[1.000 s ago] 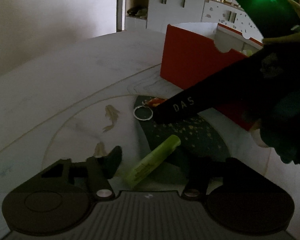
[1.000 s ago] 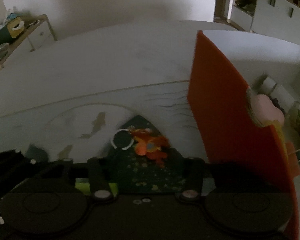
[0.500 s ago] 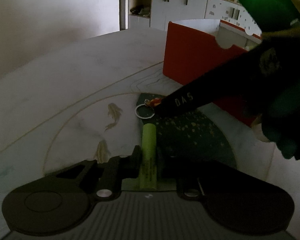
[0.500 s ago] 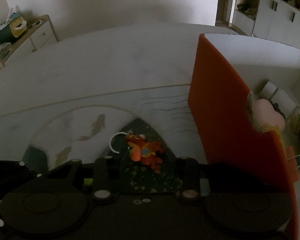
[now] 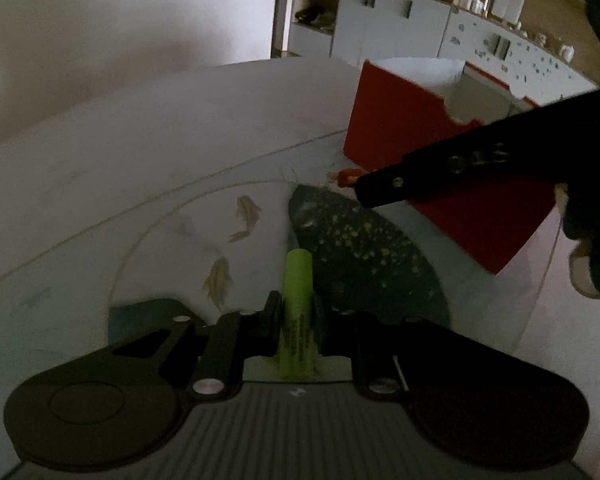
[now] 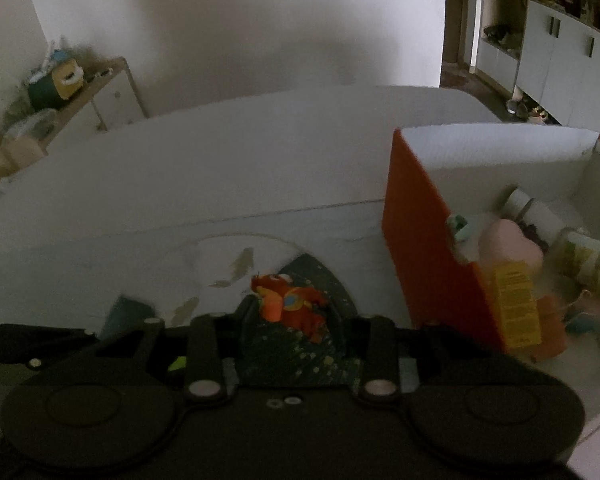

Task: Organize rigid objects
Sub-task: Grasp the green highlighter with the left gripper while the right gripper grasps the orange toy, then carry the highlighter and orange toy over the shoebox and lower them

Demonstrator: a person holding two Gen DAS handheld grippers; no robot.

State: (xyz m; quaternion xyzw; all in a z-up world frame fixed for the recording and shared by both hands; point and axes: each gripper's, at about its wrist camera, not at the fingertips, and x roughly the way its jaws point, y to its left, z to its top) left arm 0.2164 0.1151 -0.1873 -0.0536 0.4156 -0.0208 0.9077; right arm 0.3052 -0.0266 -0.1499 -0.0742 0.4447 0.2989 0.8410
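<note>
In the left wrist view a lime-green tube [image 5: 297, 268] stands lengthwise between the fingers of my left gripper [image 5: 296, 302], which is shut on it just above the table. My right gripper [image 6: 291, 312] is shut on a small red-orange toy keychain [image 6: 290, 300], held off the table over the dark fan-shaped print [image 6: 300, 352]. From the left wrist view the right gripper's black fingers [image 5: 420, 176] reach in from the right, and the toy [image 5: 345, 178] peeks out at their tip. The red box [image 6: 420, 240] with a white inside stands to the right.
Several items lie in the red box [image 5: 392, 120]: a pink heart-shaped piece [image 6: 508, 244], bottles [image 6: 588, 256] and a yellow-labelled pack [image 6: 516, 300]. The pale table [image 5: 140, 160] carries fish prints [image 5: 246, 216]. White cabinets [image 5: 400, 24] stand behind; a cluttered side table [image 6: 80, 92] is far left.
The left gripper shut on the green tube, which swung from slanted to straight between the fingers. The right gripper closed on the toy and rose with it toward the box side.
</note>
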